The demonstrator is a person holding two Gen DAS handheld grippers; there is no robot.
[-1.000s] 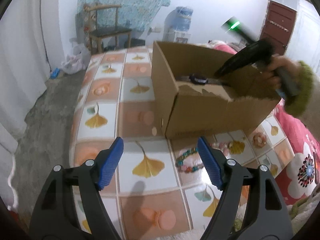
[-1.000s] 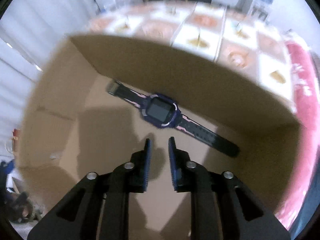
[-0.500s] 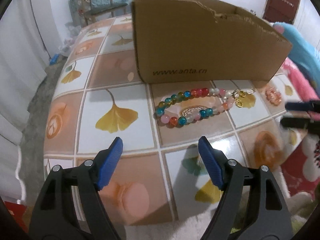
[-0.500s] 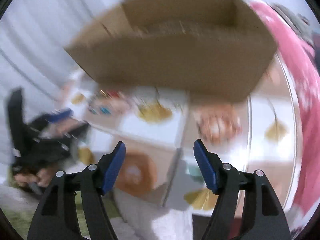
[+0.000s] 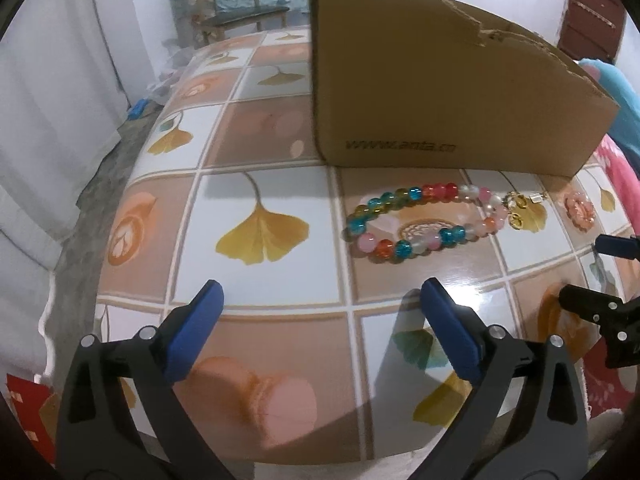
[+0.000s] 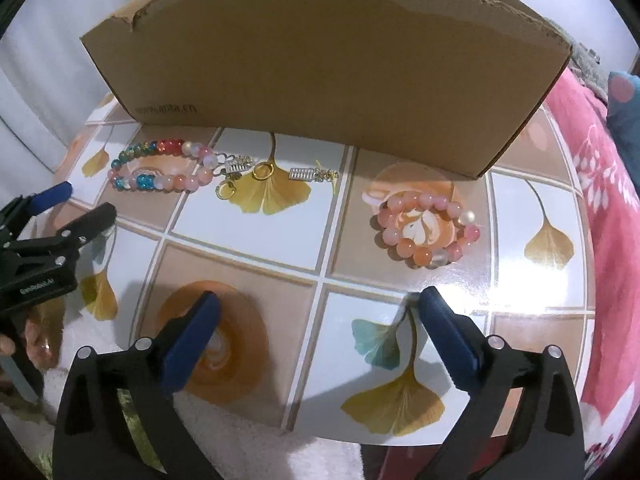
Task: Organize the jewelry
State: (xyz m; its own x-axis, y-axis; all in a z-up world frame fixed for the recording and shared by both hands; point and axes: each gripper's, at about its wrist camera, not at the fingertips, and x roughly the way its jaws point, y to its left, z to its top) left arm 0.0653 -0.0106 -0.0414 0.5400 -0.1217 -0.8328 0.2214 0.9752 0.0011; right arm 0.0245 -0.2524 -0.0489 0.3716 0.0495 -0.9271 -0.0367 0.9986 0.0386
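— How far along?

— The box (image 6: 320,64) fills the upper frame; its inside is hidden from me. Still out on the table (image 6: 248,236): mixed beads (image 6: 160,164) left of centre, pink beads (image 6: 426,224) right, gold rings (image 6: 262,171) and clips (image 6: 304,173) between.

— Your fingers?

— Both my left gripper (image 5: 320,308) and right gripper (image 6: 318,318) have just been opening; they stand wide, nothing between them.

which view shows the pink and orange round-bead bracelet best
The right wrist view: the pink and orange round-bead bracelet lies whole and unobstructed on the tiled tabletop, in front of the brown cardboard box. The left wrist view catches it only small, near the right edge, so its beads are hard to make out.
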